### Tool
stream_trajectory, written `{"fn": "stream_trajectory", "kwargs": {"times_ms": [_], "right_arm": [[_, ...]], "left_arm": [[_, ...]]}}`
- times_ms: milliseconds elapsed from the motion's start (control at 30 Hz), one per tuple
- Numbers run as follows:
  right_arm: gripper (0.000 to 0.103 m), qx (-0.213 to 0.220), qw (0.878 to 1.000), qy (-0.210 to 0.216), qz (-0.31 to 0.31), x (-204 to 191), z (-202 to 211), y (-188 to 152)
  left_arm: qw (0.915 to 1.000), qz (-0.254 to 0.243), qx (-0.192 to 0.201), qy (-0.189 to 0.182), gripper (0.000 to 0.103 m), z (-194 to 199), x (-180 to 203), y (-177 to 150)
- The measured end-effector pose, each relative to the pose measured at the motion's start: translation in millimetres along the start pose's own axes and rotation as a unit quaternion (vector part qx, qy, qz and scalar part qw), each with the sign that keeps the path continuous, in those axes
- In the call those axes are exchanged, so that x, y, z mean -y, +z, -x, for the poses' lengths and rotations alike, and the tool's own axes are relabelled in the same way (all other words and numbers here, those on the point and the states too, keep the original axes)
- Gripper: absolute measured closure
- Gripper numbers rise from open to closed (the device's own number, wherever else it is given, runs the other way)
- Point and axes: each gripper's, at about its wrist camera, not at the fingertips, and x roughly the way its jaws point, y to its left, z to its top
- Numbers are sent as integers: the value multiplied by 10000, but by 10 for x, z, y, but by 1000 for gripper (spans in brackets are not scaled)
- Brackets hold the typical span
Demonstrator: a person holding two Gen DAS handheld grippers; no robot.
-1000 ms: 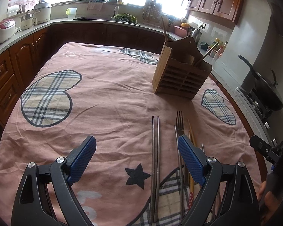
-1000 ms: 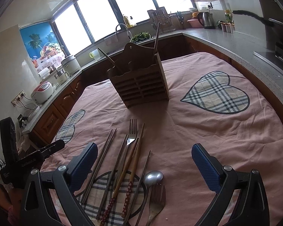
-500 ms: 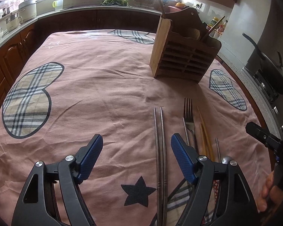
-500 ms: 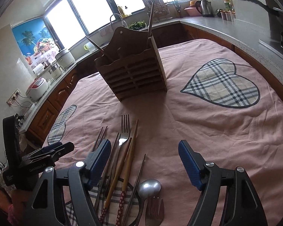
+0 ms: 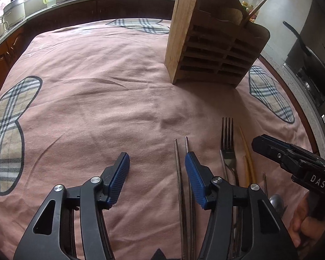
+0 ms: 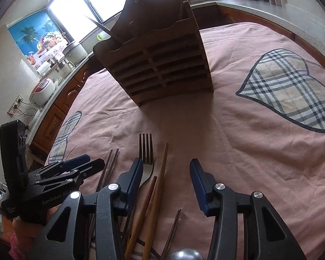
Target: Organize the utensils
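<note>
Two steel chopsticks (image 5: 177,173), one four-tined fork (image 6: 147,156) and two wooden chopsticks (image 6: 160,177) lie side by side near the pink tablecloth's (image 5: 97,99) front edge, before one slatted wooden holder (image 5: 214,49). Both grippers sit lower and nearer the utensils than a second ago. The left gripper (image 5: 157,173) is closing, one steel chopstick between its still-parted jaws; the right gripper (image 6: 165,184) is closing, parted, around the wooden pair.

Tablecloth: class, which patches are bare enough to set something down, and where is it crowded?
Bare: tablecloth between the left plaid heart and the holder; also between the holder and the fork. Crowded: fork and chopsticks near both grippers.
</note>
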Motion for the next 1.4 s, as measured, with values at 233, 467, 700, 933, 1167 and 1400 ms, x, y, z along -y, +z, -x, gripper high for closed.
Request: {"fn": "stream_trajectory", "kwargs": {"times_ms": [233, 467, 700, 933, 1167, 1400], "right_arm": [[77, -261, 9996, -10, 58, 42, -226, 101], [77, -300, 9993, -90, 224, 12, -232, 134], [96, -321, 9995, -6, 31, 76, -228, 139], [97, -88, 9998, 157, 36, 19, 2, 175], [97, 208, 9993, 290, 139, -137, 296, 206], [98, 501, 9977, 360, 285, -306, 605, 200]], "left_arm": [[9987, -481, -14, 181, 65, -114, 118, 72], [9931, -1116, -96, 353, 87, -126, 330, 23], [9933, -1118, -155, 235, 99, -91, 330, -7], [9967, -811, 69, 19, 99, 224, 189, -24], [9974, -494, 454, -257, 100, 703, 76, -12], [9948, -363, 864, -393, 100, 1157, 43, -69]]}}
